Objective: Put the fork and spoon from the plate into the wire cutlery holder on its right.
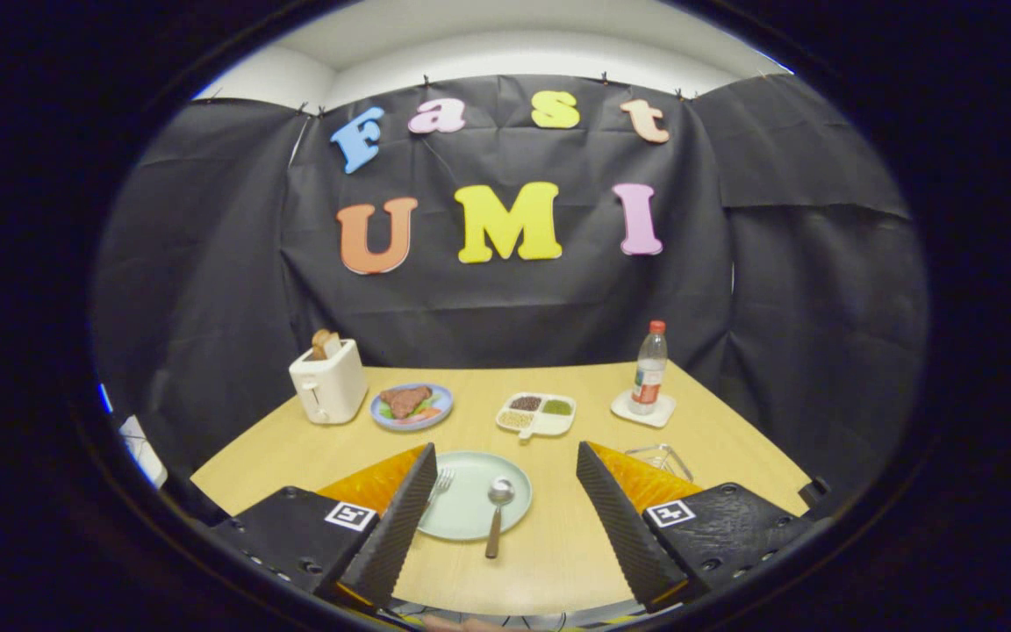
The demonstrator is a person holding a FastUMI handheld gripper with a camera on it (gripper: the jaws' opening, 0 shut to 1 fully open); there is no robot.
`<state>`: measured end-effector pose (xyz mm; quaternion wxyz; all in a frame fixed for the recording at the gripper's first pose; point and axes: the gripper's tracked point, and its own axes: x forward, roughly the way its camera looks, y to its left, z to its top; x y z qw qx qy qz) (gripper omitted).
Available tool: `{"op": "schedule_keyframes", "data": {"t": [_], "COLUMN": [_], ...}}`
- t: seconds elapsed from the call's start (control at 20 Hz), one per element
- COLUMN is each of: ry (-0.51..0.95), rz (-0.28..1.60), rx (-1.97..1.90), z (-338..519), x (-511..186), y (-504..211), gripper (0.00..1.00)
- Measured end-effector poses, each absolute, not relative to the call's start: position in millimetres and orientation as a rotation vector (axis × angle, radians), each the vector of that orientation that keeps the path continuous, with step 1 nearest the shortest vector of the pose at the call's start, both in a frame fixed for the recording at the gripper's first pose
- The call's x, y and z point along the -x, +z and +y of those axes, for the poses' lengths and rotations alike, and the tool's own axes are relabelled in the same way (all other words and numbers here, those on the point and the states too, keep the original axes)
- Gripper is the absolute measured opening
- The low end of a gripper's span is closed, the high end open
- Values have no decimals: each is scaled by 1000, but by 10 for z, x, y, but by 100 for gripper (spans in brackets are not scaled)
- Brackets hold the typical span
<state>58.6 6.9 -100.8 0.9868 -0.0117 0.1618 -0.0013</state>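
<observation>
At the far left of the wooden table [558, 544] stands a white toaster [328, 383] with a slice of bread [324, 342] poking out of its slot. Just to its right sits a blue plate [412, 406] carrying a piece of meat with some greens. Nearer the camera, a pale green plate [473, 509] lies between the two fingers of the gripper [506, 478]. The fork [440, 484] rests on this plate's left side, its tines showing beside the left finger, which hides the handle. The spoon [496, 512] lies on the plate's right part, bowl pointing away and handle reaching over the near rim onto the table. The jaws stand wide apart, holding nothing, hovering above the table with the plate in the gap. Beyond the plate is a white divided dish [536, 413] with differently coloured fillings in its compartments. Right of the right finger, partly hidden behind it, the wire cutlery holder [662, 458] sits on the table. Farther back stands a clear bottle [648, 367] with a red cap on a white coaster [642, 409].
</observation>
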Motion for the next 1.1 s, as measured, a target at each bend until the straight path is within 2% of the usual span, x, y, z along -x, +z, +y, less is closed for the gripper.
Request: {"op": "schedule_keyframes", "data": {"t": [0.4,0.85,1.0,1.1], "ry": [64,14,15,5], "rz": [641,1020,1060,1085], "rx": [74,46,48,51], "z": [244,117,130,126], "x": [-860,-833,-848,-873], "y": [-1911,-2770,-2910,-2975], "gripper": [96,96,84,80]}}
